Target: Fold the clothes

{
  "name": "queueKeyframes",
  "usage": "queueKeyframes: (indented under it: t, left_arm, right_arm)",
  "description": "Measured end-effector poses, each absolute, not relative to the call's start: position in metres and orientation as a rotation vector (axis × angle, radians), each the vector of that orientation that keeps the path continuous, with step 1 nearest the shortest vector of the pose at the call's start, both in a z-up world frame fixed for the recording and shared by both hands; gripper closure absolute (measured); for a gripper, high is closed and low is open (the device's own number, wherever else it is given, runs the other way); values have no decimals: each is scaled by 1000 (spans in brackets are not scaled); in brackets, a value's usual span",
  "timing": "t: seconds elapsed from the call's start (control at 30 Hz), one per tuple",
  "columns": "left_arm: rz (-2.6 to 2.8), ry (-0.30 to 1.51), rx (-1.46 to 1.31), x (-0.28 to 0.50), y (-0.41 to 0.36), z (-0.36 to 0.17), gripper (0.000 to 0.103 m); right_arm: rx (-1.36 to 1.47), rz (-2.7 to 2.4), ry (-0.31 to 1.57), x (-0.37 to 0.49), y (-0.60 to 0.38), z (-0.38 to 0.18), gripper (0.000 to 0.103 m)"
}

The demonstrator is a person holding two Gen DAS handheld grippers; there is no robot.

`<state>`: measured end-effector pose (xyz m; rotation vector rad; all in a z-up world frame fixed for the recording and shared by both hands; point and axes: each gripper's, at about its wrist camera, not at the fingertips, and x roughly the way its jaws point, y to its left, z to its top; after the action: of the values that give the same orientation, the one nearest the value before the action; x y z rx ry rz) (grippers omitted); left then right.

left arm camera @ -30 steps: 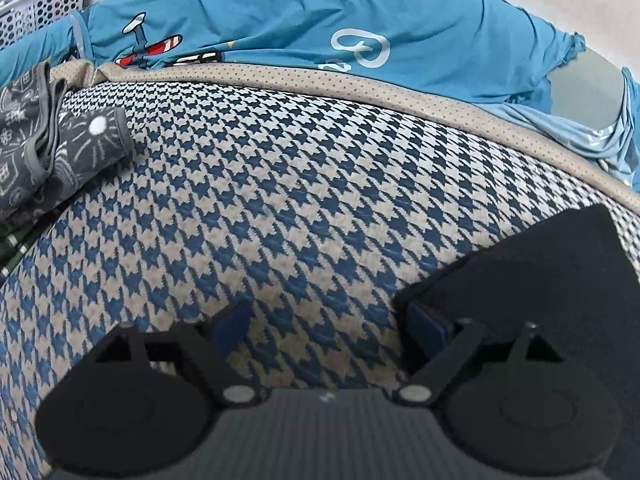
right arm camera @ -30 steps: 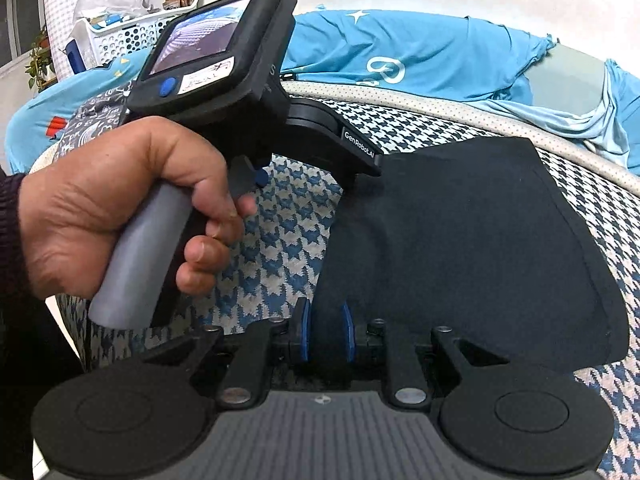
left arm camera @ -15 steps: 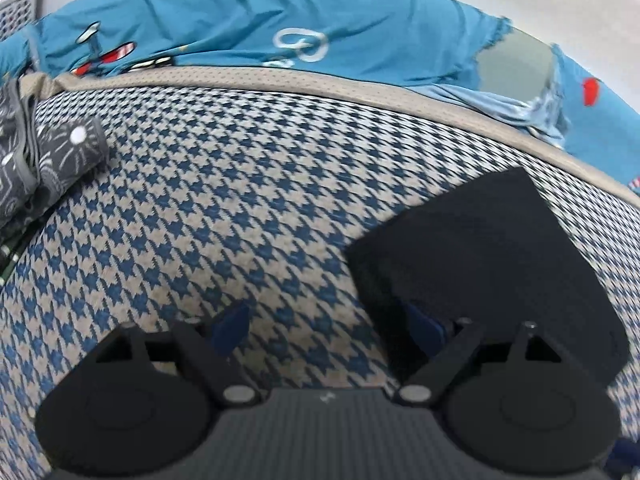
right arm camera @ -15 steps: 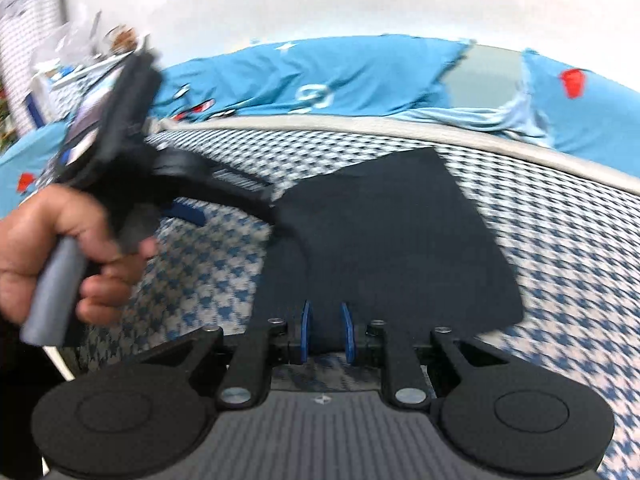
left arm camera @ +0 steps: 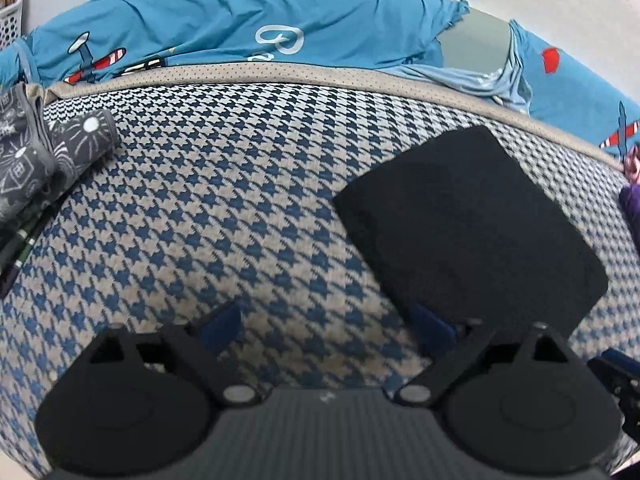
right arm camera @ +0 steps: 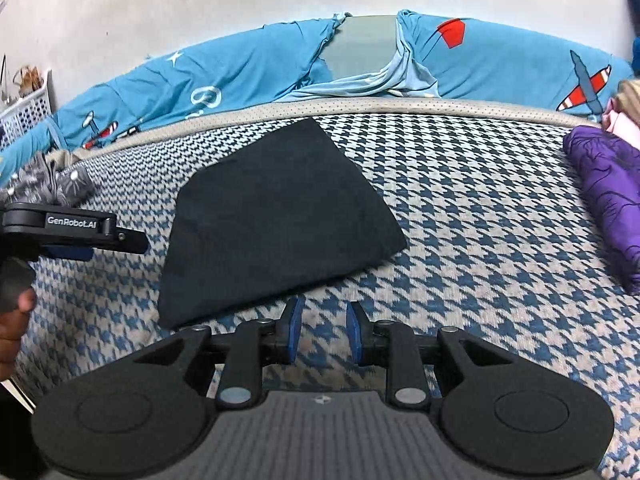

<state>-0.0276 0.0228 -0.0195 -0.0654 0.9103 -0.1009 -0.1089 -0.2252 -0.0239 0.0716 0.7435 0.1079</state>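
A folded black cloth lies flat on the houndstooth blanket. My right gripper hovers just short of the cloth's near edge. Its jaws are opening and nothing is between the blue pads. My left gripper stands wide, still opening, over bare blanket, with its right pad beside the cloth's near corner. In the right wrist view one finger of the left gripper reaches in from the left, apart from the cloth.
Grey patterned garments are heaped at the left. A purple garment lies at the right edge. A blue aeroplane-print sheet runs along the back by the wall. A white basket stands far left.
The right gripper let go of the black cloth's edge and drew back from it. The left gripper pulled away leftward, and its jaws spread a little wider. The cloth now lies flat.
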Motion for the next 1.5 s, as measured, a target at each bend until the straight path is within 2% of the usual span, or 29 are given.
queueKeyframes:
  t: [0.4,0.6,0.93,1.5]
  left_arm:
    - [-108,929,-10,-56,26,-30,3]
    - [-107,915,-14,-68,26,-28,0]
    - [-108,921,-33,-79,23,-29,0]
    - [-119,918,-28,-91,12,-28,0]
  right_arm:
    - [53,112,784,-134,-220,-35,77]
    - [39,118,776,-142,-218,-36,72]
    - [50,137,777,-147,-215,-38,54]
    - [60,133,775,-156,-216,-38,49]
